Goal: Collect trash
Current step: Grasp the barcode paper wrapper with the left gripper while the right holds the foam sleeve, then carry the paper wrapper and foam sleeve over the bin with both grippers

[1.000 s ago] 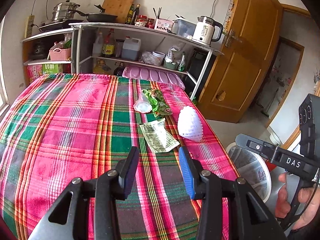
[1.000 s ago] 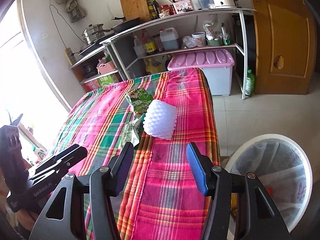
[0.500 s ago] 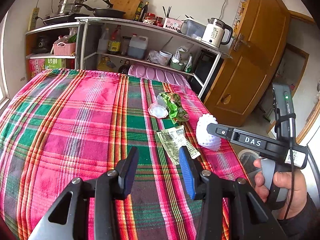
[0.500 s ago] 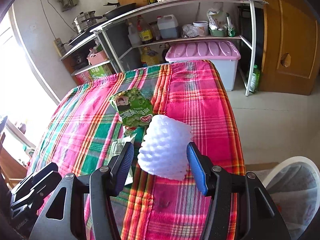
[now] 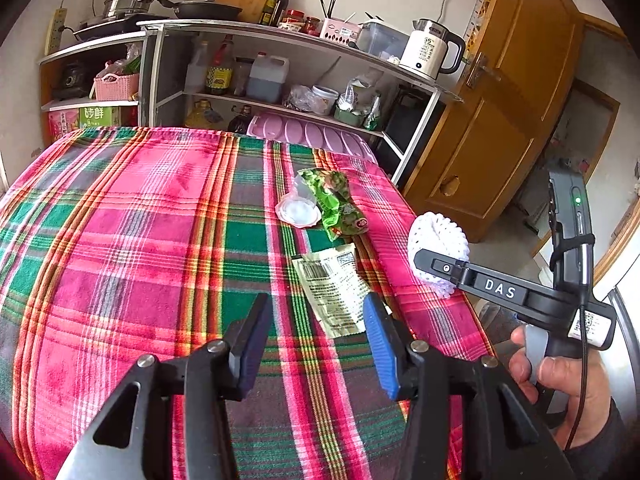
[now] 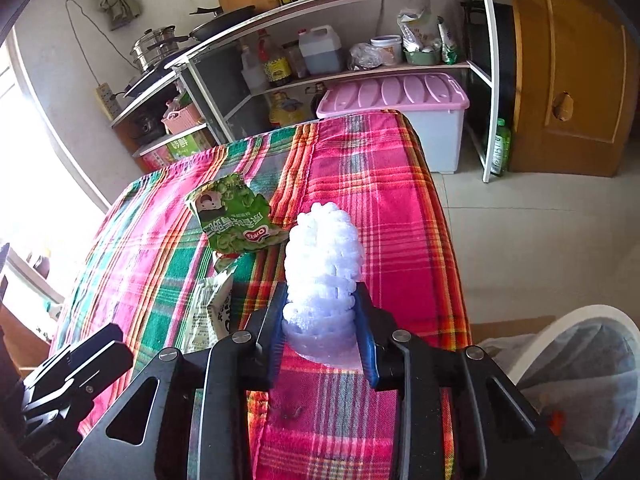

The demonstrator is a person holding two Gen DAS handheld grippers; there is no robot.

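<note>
My right gripper (image 6: 320, 320) is shut on a white foam fruit net (image 6: 322, 256), squeezing it at the table's right edge; the net also shows in the left wrist view (image 5: 438, 240). A green snack wrapper (image 6: 236, 224) lies beyond it, also seen in the left wrist view (image 5: 340, 208). A pale printed sachet (image 5: 334, 288) lies just ahead of my left gripper (image 5: 316, 340), which is open and empty above the cloth. A clear plastic cup lid (image 5: 298, 212) lies beside the green wrapper.
A plaid cloth covers the table (image 5: 120, 240). A white bin lined with a bag (image 6: 580, 360) stands on the floor at the right. A metal shelf rack (image 5: 280, 40) with bottles and a pink-lidded box (image 6: 396, 96) stand behind. A wooden door (image 5: 500, 120) is on the right.
My right gripper moved forward around the foam net and closed on it, squashing it narrower. The left gripper shifted slightly and stayed open.
</note>
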